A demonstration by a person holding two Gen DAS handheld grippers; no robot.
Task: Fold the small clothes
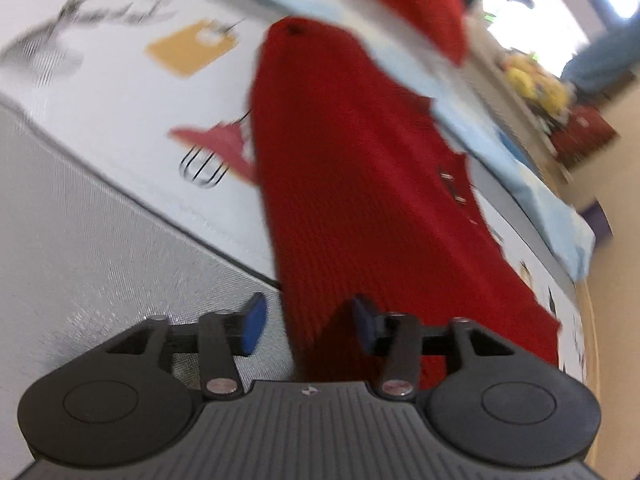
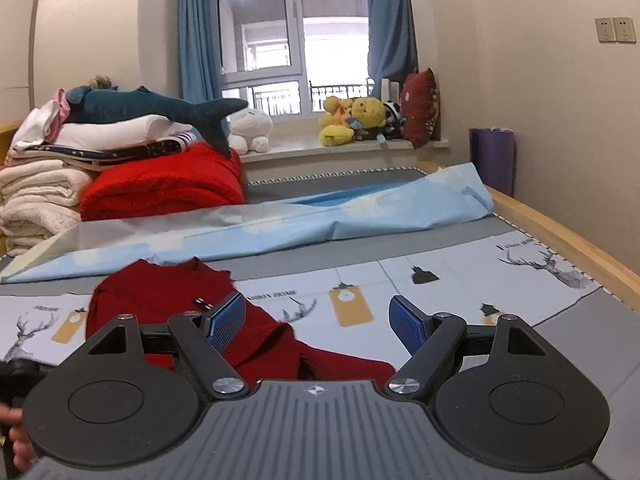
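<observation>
A small red knit sweater [image 2: 168,300] lies flat on the printed bed sheet [image 2: 460,272]; a sleeve reaches toward the camera. In the left wrist view the sweater [image 1: 352,168] fills the middle, blurred. My left gripper [image 1: 308,322] is open, its blue pads apart over the sweater's near edge, holding nothing. My right gripper [image 2: 316,320] is open and empty, above the sleeve and the sheet.
A pale blue cloth [image 2: 320,216] lies crumpled across the bed behind the sweater. A red blanket [image 2: 168,188], folded towels and a shark toy [image 2: 160,108] are stacked at back left. Plush toys [image 2: 352,120] sit on the windowsill. The wooden bed rail [image 2: 568,240] runs along the right.
</observation>
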